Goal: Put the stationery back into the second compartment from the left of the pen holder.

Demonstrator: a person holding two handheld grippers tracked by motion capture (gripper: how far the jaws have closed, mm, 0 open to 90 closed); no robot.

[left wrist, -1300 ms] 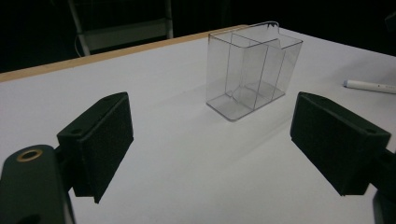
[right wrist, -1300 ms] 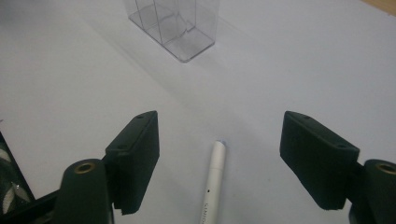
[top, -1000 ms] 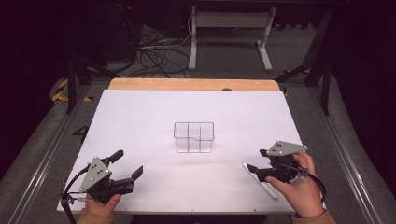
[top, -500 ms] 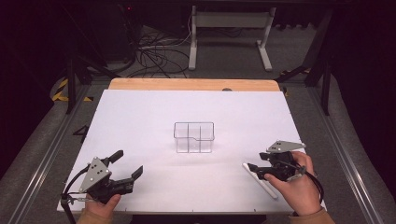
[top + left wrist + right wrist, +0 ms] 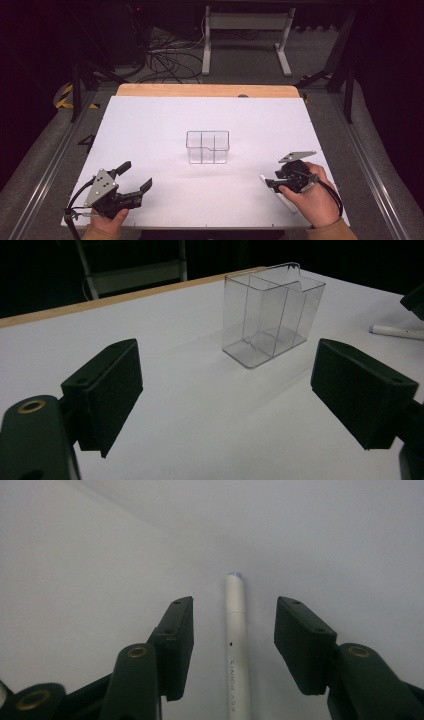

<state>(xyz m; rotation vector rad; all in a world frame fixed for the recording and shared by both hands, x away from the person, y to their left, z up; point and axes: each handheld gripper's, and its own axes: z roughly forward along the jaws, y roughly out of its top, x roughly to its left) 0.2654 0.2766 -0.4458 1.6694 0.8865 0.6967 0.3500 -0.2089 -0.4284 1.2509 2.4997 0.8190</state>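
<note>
A clear plastic box [image 5: 207, 147] with inner dividers stands in the middle of the white table; it also appears ahead of the left jaws as the box [image 5: 270, 312]. A white pen [image 5: 236, 645] lies flat on the table, lengthwise between the open jaws of my right gripper [image 5: 234, 647], touching neither pad. From above, the pen [image 5: 265, 180] pokes out under the right gripper [image 5: 276, 182] at the table's front right. My left gripper [image 5: 135, 178] rests open near the front left corner, nothing between its jaws [image 5: 225, 395].
The white table sheet [image 5: 150, 125] ends in a wooden strip [image 5: 205, 90] at the far edge. Beyond it are cables and a metal stand's legs [image 5: 245, 40] on the dark floor. The pen's end [image 5: 395, 331] lies right of the box in the left gripper view.
My right gripper has dropped lower over the pen, its jaws now straddling it. The left gripper has stayed put.
</note>
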